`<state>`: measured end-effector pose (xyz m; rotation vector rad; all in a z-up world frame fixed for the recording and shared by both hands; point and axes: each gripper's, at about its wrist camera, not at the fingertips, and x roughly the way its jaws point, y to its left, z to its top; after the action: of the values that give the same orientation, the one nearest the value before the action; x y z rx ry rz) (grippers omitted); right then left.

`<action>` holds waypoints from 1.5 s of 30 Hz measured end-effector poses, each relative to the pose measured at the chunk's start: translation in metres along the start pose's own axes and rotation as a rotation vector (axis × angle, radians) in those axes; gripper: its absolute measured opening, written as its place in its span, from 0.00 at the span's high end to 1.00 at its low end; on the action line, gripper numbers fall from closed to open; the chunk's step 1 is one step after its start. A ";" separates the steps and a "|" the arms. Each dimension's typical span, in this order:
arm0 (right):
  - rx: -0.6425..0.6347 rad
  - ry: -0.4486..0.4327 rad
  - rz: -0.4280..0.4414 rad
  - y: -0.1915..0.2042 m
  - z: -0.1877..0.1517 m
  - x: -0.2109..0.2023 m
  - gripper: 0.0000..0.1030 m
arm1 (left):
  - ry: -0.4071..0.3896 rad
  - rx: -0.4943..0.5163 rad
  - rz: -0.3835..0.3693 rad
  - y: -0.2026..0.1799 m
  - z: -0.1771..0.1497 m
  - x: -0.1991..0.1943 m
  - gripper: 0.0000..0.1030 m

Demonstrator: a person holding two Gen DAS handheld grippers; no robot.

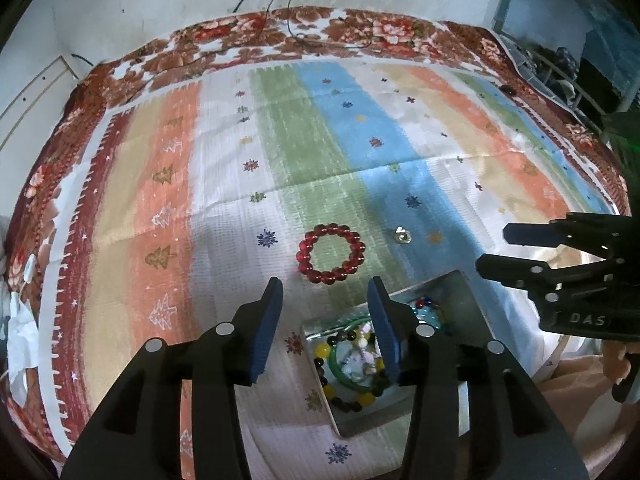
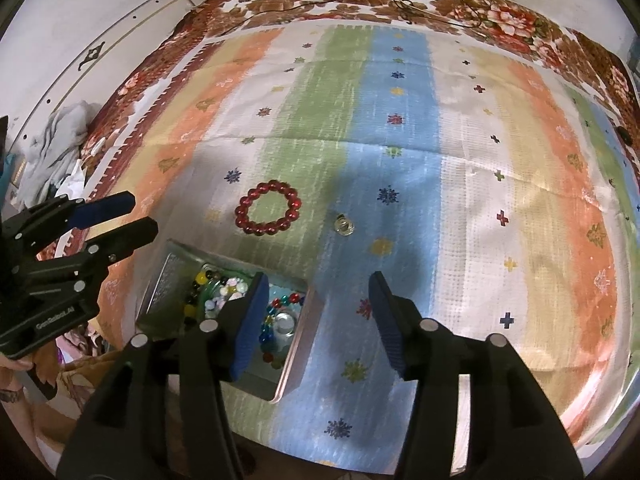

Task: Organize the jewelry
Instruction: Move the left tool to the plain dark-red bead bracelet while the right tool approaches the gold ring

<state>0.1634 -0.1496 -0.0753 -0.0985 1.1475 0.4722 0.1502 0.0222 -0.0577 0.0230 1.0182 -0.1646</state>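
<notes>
Already we had several bracelets in tray [image 1: 452,292]; red bead bracelet [image 1: 331,254] and ring [image 1: 403,236] remained on bedspread [image 1: 224,184]; left tongs [image 1: 326,328] and right tongs [image 2: 316,326] stood half-wide, empty.

Left claw [image 1: 326,304] parted, empty, angled downward, right claw [image 2: 318,300] likewise

One red bead bracelet [image 1: 331,254] on the striped cloth [image 1: 224,160]. One small silver piece [image 1: 403,236] beside it. One metal tray [image 2: 296,344] holding several beaded bracelets, exact count unclear. Two grippers: left [image 1: 326,322], right [image 2: 318,322].
</notes>
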 end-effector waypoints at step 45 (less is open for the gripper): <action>-0.019 0.179 -0.069 -0.029 0.042 0.103 0.39 | 0.227 0.068 0.010 0.019 0.037 0.114 0.47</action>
<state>0.2446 -0.1302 -0.1542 -0.1989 1.3111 0.4192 0.2428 0.0232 -0.1365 0.1104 1.2383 -0.1908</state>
